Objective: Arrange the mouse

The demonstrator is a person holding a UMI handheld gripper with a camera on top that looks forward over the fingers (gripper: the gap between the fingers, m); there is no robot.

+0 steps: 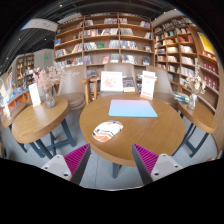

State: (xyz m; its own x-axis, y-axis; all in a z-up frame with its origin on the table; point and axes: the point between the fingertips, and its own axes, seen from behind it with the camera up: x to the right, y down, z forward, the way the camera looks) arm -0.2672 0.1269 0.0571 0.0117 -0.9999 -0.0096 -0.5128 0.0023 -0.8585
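A white mouse with orange markings (108, 130) lies near the front edge of a round wooden table (150, 128). A light blue mouse mat (133, 108) lies flat on the same table, beyond the mouse and a little to the right. My gripper (110, 160) is open and empty. Its two pink-padded fingers (73, 158) stand wide apart in front of the table, short of its edge. The mouse is just ahead of the fingers, above the gap between them.
Two white sign stands (112, 81) stand at the table's far side. A second round table (35, 118) is to the left, another (203, 112) to the right. Bookshelves (105, 40) line the back wall. Table legs (120, 168) and grey floor lie below.
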